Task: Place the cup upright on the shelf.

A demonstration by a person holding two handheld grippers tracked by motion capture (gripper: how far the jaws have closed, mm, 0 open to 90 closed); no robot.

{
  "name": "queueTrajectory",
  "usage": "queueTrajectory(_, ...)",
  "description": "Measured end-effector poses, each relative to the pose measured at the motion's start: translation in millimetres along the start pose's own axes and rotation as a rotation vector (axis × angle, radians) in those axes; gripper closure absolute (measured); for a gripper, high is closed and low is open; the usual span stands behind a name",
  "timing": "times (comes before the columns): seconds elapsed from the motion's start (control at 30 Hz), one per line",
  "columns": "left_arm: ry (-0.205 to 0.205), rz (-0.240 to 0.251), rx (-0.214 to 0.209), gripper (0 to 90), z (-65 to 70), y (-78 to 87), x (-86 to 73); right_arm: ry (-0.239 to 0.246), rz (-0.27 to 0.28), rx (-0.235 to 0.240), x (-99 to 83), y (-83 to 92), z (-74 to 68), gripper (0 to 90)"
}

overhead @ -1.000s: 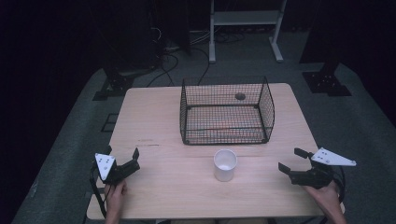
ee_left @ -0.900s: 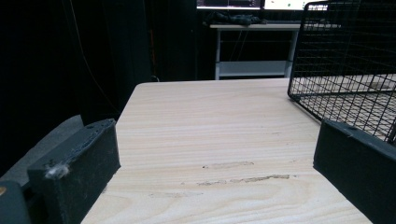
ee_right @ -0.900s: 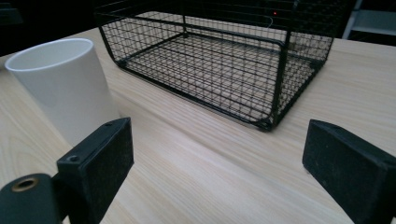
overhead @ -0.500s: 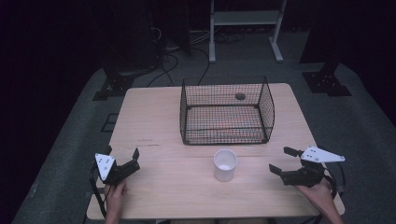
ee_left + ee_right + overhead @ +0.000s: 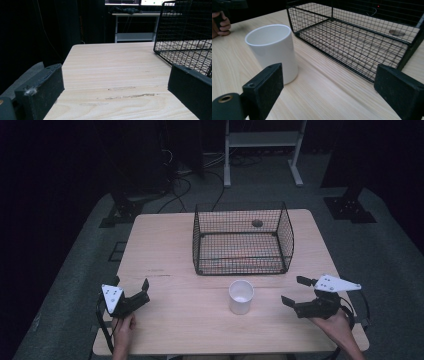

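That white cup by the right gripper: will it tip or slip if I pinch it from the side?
The white cup looks tall, upright and empty, so a high push would probably tip it. Its smooth, glossy wall may slip in the right gripper, whose jaws stand open beside it. It seems rigid, possibly breakable.

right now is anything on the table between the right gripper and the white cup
Nothing: in the high view only bare wooden table lies between the right gripper and the white cup; its jaws stand open.

Cup (image 5: 241, 296) sits mid-frame on the surface (image 5: 165, 250), wire basket (image 5: 242, 240) right above it, tongs at lower left (image 5: 131, 293) and lower right (image 5: 296, 291).
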State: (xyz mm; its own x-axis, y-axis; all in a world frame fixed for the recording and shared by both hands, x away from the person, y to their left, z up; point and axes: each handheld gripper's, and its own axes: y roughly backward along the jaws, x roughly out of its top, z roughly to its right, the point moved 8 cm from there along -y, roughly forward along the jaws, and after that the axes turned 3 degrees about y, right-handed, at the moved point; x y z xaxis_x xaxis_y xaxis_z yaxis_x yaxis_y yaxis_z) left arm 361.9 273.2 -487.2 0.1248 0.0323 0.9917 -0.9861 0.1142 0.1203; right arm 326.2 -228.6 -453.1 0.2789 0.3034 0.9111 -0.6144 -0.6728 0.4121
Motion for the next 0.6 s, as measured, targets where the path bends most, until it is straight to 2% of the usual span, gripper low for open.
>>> queueTrajectory(0.6,0.001,0.0,-0.001,0.0,-0.1,0.0,0.0,0.051,-0.021,0.1,8.5,-25.0,-35.3,8.1)
